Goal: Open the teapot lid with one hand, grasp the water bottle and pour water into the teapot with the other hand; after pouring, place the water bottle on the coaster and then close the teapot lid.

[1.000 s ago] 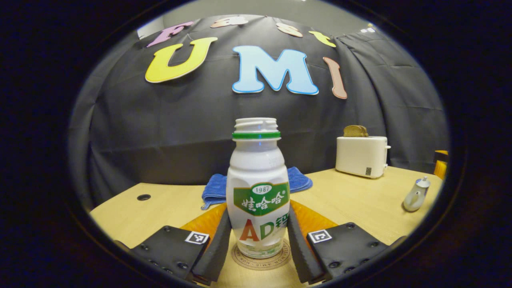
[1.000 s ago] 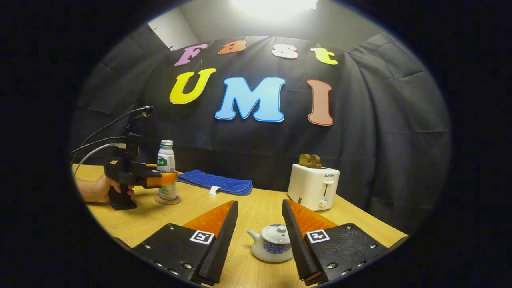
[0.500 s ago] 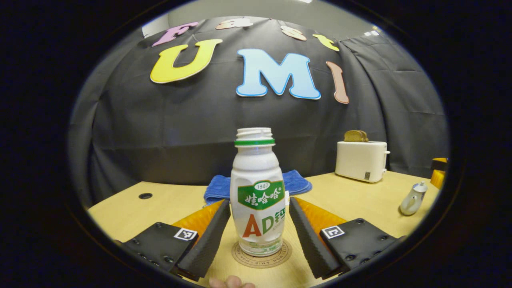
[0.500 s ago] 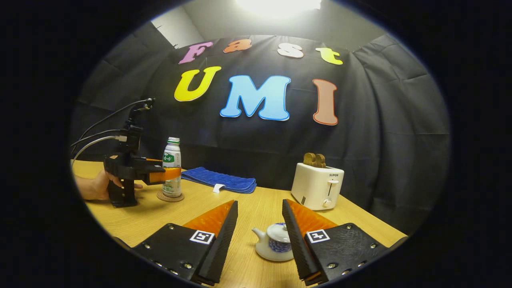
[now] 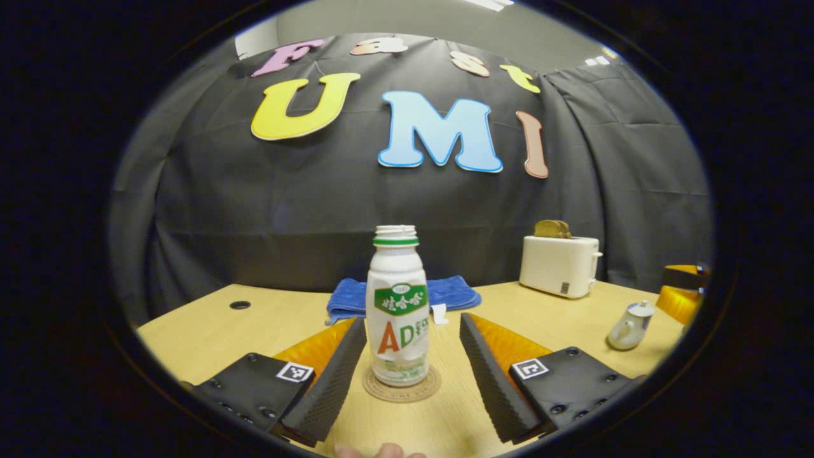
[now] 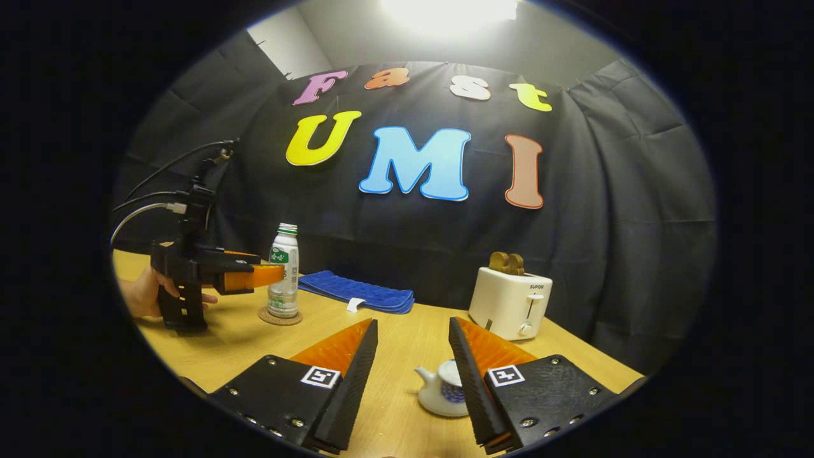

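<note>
Backing away from the water bottle (image 5: pixel 398 306), your left gripper (image 5: pixel 407 375) is now standing with its fingers wide apart and clear of the bottle, where a second ago they were flanking it closely. You are leaving the bottle upright on the coaster (image 5: pixel 401 385), uncapped. It is probably a light, thin-walled plastic that dents under pressure, so any regrasp is best taken at the labelled mid-body. Your right gripper (image 6: pixel 410 375) is hovering open and empty, its right finger partly covering the teapot (image 6: pixel 443 394), which has slid rightward in that view. The lid is hidden there, so you cannot tell its state. Ceramic is brittle and slippery: be taking the knob squarely.
</note>
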The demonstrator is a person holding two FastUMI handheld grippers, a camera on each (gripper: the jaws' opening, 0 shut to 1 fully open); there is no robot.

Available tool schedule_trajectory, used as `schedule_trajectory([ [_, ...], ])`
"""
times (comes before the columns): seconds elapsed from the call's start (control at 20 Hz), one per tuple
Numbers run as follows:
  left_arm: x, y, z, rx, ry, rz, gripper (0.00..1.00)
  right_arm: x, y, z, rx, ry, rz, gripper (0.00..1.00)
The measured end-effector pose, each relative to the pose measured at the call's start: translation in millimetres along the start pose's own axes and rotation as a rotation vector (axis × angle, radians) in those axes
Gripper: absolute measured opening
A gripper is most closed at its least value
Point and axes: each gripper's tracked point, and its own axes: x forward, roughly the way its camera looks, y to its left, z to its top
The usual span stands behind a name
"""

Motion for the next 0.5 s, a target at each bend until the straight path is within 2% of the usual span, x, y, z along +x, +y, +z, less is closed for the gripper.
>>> schedule_trajectory([
  [0.05, -17.9, -11.6, 2.8, -0.003, -0.005, -0.009, 1.00, -3.2, 10.0, 0.3, 0.022, 0.014, 0.011, 0.74],
  [0.15, -58.7, -30.2, 4.9, -0.005, -0.024, 0.005, 1.00, -12.0, 19.4, 2.5, 0.085, 0.032, -0.021, 0.98],
  [0.2, -97.4, -40.3, -0.6, 0.021, -0.052, 0.043, 1.00, -22.6, 26.4, -1.9, 0.138, 0.061, -0.086, 0.99],
  [0.25, -126.7, -53.1, -16.3, 0.021, -0.041, 0.050, 1.00, -33.9, 37.9, -9.3, 0.157, 0.069, -0.115, 0.99],
  [0.35, -146.1, -55.1, -10.7, 0.044, -0.059, 0.075, 1.00, -43.5, 56.1, -22.3, 0.134, 0.092, -0.101, 0.99],
  [0.45, -152.9, -71.3, -18.0, 0.026, -0.047, 0.053, 1.00, -54.5, 59.0, -11.0, 0.134, 0.047, -0.111, 0.99],
  [0.5, -155.3, -68.8, -17.4, 0.050, -0.042, 0.089, 1.00, -54.7, 65.0, -21.6, 0.123, 0.083, -0.110, 0.99],
])
